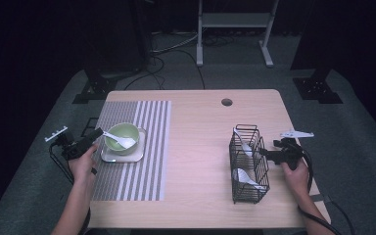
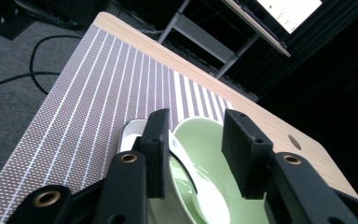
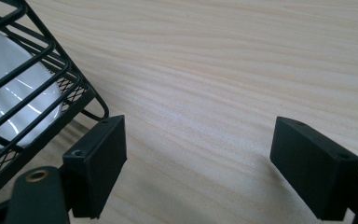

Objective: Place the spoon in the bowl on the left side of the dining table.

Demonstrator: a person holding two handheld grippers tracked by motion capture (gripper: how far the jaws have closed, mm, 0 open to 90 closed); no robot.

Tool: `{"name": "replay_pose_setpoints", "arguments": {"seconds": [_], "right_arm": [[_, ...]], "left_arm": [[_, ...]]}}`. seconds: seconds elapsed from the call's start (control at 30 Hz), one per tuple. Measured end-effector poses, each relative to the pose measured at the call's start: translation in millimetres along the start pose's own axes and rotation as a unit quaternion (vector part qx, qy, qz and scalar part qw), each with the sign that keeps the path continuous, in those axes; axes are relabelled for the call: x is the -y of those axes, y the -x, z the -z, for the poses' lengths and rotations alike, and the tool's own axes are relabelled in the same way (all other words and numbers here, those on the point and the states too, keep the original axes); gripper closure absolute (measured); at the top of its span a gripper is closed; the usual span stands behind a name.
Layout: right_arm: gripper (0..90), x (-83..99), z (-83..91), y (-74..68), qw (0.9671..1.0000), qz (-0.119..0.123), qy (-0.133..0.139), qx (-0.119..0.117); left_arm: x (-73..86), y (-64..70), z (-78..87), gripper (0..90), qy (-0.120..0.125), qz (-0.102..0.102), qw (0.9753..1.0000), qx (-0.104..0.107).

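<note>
A pale green bowl (image 1: 122, 134) stands on a small square plate (image 1: 127, 157) on the striped placemat (image 1: 152, 147) at the table's left. A white spoon (image 1: 120, 139) lies in the bowl. My left gripper (image 1: 97, 133) is at the bowl's left edge; in the left gripper view it (image 2: 196, 126) is open, its jaws over the bowl (image 2: 214, 154) with the spoon's handle (image 2: 200, 191) close to the left jaw. My right gripper (image 1: 265, 152) rests beside a black wire basket (image 1: 248, 164) and stands wide open (image 3: 198, 135) over bare wood.
The basket (image 3: 81, 91) holds two white spoons (image 1: 242, 144) (image 1: 244, 177), one seen through the wires (image 3: 9, 95). A cable hole (image 1: 226, 102) sits near the table's far edge. Bare wood lies between placemat and basket. Stands and cables are on the floor behind.
</note>
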State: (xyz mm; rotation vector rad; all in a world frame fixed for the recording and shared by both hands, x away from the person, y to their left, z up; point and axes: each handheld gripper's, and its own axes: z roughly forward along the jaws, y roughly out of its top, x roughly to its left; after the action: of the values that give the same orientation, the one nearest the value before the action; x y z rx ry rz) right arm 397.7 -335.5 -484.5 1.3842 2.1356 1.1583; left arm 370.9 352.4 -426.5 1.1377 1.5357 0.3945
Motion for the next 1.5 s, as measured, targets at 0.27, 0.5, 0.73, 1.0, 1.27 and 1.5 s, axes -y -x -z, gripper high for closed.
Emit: {"name": "replay_pose_setpoints", "arguments": {"seconds": [0.27,0.5,0.73,1.0,1.27,1.5], "right_arm": [[17.3,0.0,-0.3,-0.7,1.0,0.0,-0.003,0.004],[17.3,0.0,-0.3,-0.7,1.0,0.0,-0.003,0.003],[17.3,0.0,-0.3,-0.7,1.0,0.002,-0.003,0.003],[17.3,0.0,-0.2,-0.7,1.0,0.0,-0.003,0.003],[17.3,0.0,-0.3,-0.7,1.0,0.001,-0.003,0.003],[17.3,0.0,-0.2,-0.7,1.0,0.0,-0.003,0.003]], "left_arm": [[7.7,-1.3,4.0,53.4,-0.005,0.008,0.9999,0.009],[11.9,2.4,6.0,47.0,-0.015,0.0,0.9998,0.014],[14.1,8.9,6.5,37.7,-0.019,0.001,0.9997,0.018],[15.5,12.0,7.0,31.7,-0.021,-0.008,0.9996,0.014],[19.3,16.7,8.1,28.4,-0.027,-0.026,0.9992,0.018],[23.3,23.8,9.3,23.3,-0.036,-0.048,0.9979,0.025]]}}
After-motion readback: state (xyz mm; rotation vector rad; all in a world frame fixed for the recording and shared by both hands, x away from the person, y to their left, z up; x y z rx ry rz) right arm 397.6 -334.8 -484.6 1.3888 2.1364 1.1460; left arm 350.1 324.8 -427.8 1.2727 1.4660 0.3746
